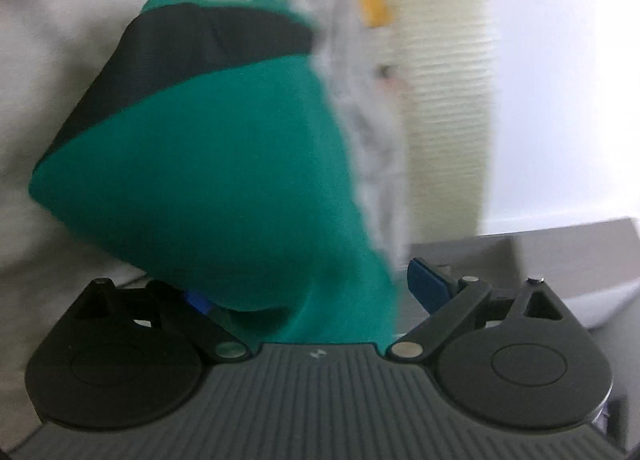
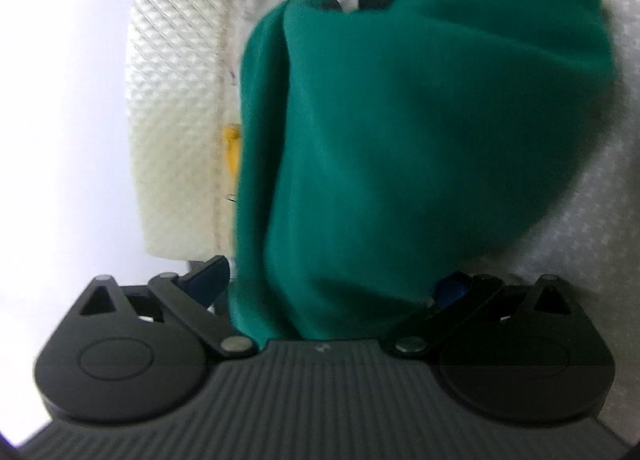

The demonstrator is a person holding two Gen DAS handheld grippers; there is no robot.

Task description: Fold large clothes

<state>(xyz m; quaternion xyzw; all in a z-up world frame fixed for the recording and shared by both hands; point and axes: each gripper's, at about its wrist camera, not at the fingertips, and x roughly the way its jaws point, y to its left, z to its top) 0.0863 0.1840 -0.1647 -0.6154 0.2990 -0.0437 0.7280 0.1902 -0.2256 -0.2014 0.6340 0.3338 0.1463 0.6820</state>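
Both fingers, left [image 1: 316, 292] and right [image 2: 332, 288], spread wide around bunched green garment [image 1: 208, 180] (grip unclear).

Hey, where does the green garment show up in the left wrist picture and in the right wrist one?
Left wrist: the green garment fills the centre-left, running down between the left tongs; a black band crosses its top.
Right wrist: it fills the centre and upper right, running down between the right tongs.
Shared landmark: the yellow tag on the white bedding, right of the garment in the left view and left of it in the right.
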